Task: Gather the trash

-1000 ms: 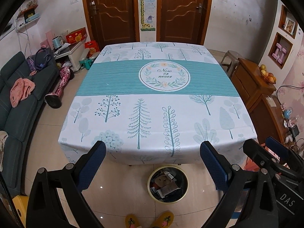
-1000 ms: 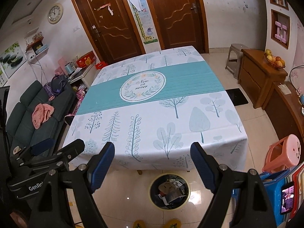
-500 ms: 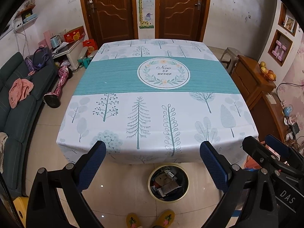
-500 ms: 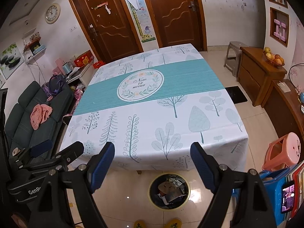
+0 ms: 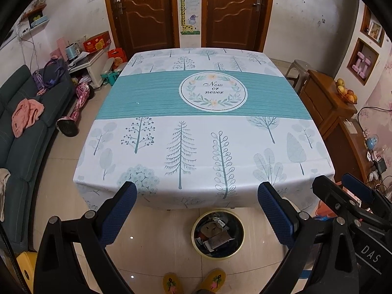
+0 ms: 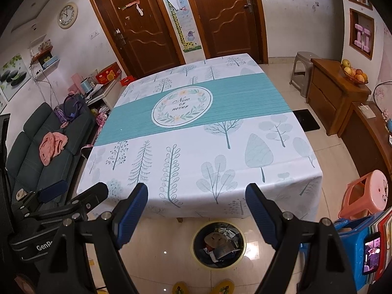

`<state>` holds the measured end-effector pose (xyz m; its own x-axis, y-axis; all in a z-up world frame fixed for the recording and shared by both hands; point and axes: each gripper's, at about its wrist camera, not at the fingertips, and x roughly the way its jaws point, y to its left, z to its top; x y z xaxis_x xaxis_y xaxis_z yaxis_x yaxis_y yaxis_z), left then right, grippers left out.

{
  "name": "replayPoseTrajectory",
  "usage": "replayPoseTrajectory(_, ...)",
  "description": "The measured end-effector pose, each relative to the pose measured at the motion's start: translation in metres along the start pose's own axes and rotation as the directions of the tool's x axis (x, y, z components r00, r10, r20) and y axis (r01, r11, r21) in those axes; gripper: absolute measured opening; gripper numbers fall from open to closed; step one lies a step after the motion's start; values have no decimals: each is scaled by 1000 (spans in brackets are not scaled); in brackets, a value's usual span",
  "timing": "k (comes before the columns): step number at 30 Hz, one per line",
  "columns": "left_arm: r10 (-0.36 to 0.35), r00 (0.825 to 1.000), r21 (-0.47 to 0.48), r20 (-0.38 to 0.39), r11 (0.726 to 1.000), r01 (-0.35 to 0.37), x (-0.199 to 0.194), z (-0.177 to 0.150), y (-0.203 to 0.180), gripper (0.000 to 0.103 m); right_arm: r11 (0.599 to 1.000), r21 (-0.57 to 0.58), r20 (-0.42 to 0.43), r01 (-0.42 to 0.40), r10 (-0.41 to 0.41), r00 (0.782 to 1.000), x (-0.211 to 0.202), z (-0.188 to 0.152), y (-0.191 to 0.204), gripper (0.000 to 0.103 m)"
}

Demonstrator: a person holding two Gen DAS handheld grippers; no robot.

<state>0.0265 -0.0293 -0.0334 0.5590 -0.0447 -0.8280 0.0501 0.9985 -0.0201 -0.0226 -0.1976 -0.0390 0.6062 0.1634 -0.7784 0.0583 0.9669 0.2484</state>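
Observation:
A round trash bin [image 5: 218, 234] with a yellow rim stands on the floor under the table's near edge, filled with paper and wrappers; it also shows in the right wrist view [image 6: 218, 244]. My left gripper [image 5: 197, 197] is open and empty, held above the floor in front of the table. My right gripper [image 6: 196, 197] is open and empty beside it. The table [image 5: 208, 112] has a white and teal tree-print cloth with no loose trash visible on it.
A dark sofa [image 5: 17, 132] stands at the left. Wooden cabinets [image 5: 328, 103] with a fruit bowl stand at the right. A pink stool [image 6: 367, 196] and blue crate [image 6: 352, 227] sit at the right. Yellow slippers [image 5: 193, 283] are by the bin.
Both grippers have drawn back and tilted slightly, so the table sits a little further up in view. Both stay open and empty.

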Motion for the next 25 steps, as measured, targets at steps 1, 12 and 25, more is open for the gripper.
replayPoseTrajectory(1, 1, 1000, 0, 0, 1000, -1, -1, -1, 0, 98, 1000, 0, -1, -1, 1, 1000, 0, 0, 0, 82)
replayPoseTrajectory(12, 8, 1000, -5, -6, 1000, -8, -1, -4, 1, 98, 1000, -3, -5, -4, 4, 1000, 0, -4, 2, 82)
replayPoseTrajectory(25, 11, 1000, -9, -10, 1000, -11, -3, -8, -2, 98, 1000, -3, -11, -6, 6, 1000, -3, -9, 0, 82)
